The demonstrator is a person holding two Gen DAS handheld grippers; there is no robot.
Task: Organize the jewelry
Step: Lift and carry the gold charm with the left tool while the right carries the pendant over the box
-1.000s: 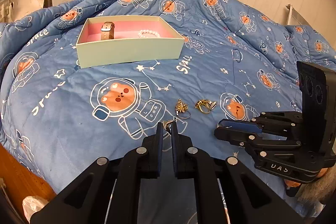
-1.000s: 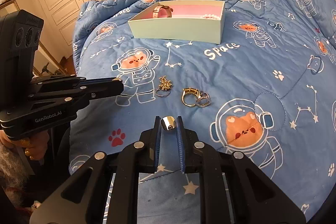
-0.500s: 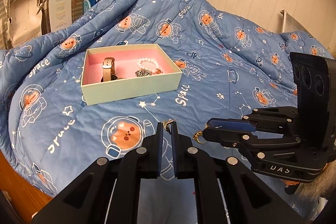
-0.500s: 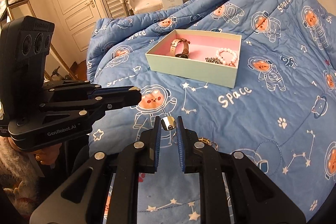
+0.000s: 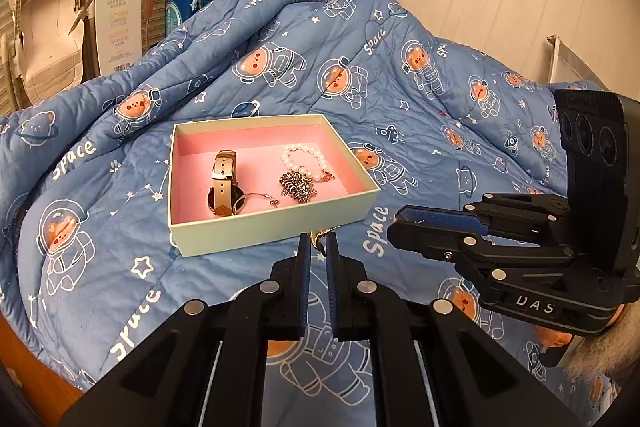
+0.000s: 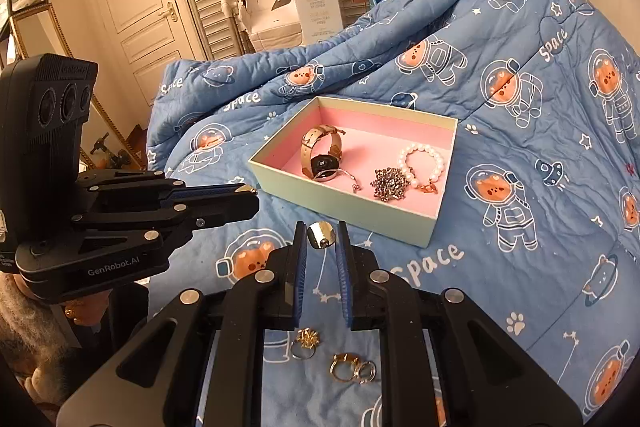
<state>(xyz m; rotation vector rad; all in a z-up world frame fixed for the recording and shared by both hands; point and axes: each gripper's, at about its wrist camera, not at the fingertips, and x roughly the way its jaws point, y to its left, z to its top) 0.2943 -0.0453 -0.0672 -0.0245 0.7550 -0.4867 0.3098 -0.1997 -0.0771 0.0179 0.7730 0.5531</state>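
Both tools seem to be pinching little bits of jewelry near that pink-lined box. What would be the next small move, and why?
Probably carry the right tool forward over the box and let go. It is shut on a silver ring short of the near wall; the watch and pearl bracelet already lie inside.

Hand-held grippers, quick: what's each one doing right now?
Left hand-held gripper: shut on a small gold piece.
Right hand-held gripper: shut on a shiny silver ring.

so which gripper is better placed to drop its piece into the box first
Probably left. The left gripper, shut on a small gold piece, has its tips right at the box's near wall. The right gripper with its silver ring sits farther back.
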